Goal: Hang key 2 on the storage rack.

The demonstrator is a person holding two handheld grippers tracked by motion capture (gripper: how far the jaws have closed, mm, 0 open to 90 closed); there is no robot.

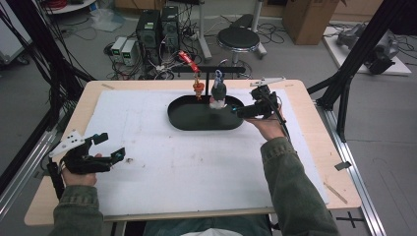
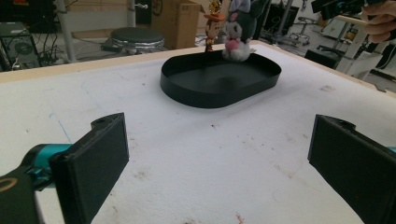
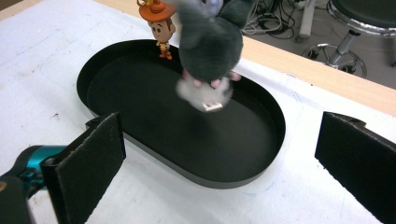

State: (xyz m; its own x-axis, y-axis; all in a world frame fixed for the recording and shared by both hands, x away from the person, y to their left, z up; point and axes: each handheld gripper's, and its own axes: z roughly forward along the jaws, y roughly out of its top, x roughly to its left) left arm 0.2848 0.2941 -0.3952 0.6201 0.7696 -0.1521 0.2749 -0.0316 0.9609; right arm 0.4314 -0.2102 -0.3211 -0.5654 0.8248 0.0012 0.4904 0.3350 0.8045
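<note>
Cables, computer towers and a round stool (image 1: 238, 38) cluttered the floor behind my worktop (image 1: 305, 93), which carried a white mat (image 1: 162, 162). At the mat's far middle, a grey plush toy (image 3: 210, 42) hung from a black rack (image 1: 209, 70) so that its pale feet dangled over the far part of an oval black tray (image 3: 275, 116); I could not tell whether they touched the tray floor. Just beside it hung a small cowboy figure (image 3: 161, 28), also suspended, presumably so both could be plucked off or hooked on without tipping. My right claw (image 1: 236, 111) sat at the tray's right rim, near the plush, its jaws spread wide with nothing between them, so I judged the toy was free of my grip. My left claw (image 1: 112, 147) hovered over the mat's near left corner, well apart from the tray, jaws likewise parted and empty, parked out of the way.
</note>
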